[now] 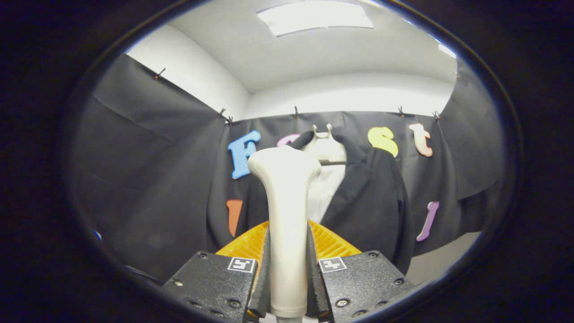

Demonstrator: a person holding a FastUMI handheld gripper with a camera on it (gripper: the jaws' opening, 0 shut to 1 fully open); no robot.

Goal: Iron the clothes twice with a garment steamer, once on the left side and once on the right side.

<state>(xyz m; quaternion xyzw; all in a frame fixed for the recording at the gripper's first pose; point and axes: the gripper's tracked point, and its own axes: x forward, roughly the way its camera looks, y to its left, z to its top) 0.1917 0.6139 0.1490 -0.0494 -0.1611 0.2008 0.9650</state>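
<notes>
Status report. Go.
Gripper shut on steamer. Jacket hangs on hanger beyond, apart from steamer head. Nothing between.

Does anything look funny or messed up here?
Nothing stands out. The gripper is shut on the steamer, which stands upright between the fingers. Beyond it, the dark jacket hangs open on its hanger against the booth's wall, not torn or slipping as far as I can see.

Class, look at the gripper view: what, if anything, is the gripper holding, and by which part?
The gripper holds the garment steamer by the lower part of its handle, both fingers pressing its sides; its head points up toward the dark jacket.
</notes>
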